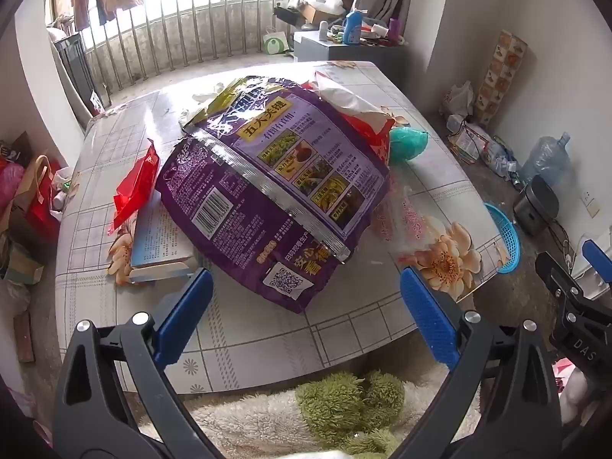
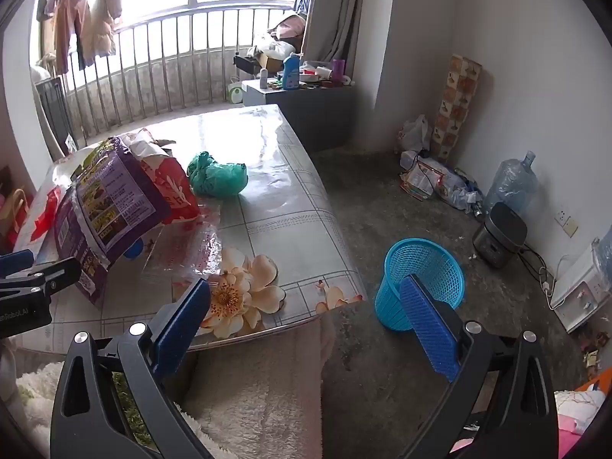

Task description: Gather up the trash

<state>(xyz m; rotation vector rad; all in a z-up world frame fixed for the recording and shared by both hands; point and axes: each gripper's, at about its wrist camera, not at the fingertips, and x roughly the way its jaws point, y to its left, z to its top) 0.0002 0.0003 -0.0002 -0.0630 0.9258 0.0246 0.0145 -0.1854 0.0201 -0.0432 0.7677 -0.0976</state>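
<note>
1. My left gripper [image 1: 306, 302] hangs wide open and empty over the near edge of the table [image 1: 267, 340], its fingers either side of the purple bag's near corner without touching it.
2. My right gripper [image 2: 306, 306] is just as wide, holding nothing, over the table's right corner.
3. The purple bag [image 1: 267, 191] lies mid-table on other wrappers, a red wrapper [image 1: 135, 187] to its left.
4. A green bag [image 2: 218, 174] sits farther back.
5. The blue basket [image 2: 420, 279] stands on the floor right of the table.
</note>
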